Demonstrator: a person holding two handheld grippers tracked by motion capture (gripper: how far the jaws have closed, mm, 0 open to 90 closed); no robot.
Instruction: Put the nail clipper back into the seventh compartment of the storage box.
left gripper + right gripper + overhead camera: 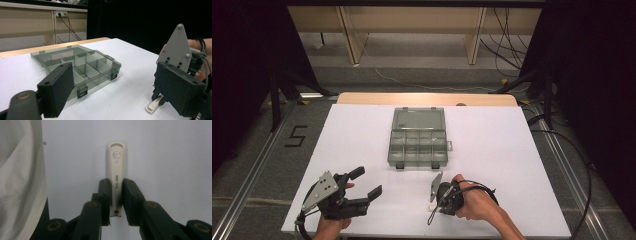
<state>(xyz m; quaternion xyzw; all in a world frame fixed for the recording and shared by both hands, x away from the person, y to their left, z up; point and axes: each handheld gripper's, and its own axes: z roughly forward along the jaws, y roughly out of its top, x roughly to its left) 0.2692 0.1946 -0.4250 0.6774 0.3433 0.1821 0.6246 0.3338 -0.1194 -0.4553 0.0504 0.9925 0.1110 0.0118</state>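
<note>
Our right tool [115, 195] is clenched on a cream nail clipper [116, 173], its two black jaws pressing the clipper's long sides near the hinge end, while the printed end reaches out past the jaw tips. The clipper lies flat on the white tabletop [512, 145], close to the near edge (the high view has it under the tool [435, 200], pointing down at the sheet). Our left tool [364, 184] rests off to the left with its jaws spread wide and nothing between them, well apart from the clipper [153, 106]. Farther back, near the middle of the tabletop, stands a clear compartment box [418, 145] with its lid [418, 120] folded open away from us.
</note>
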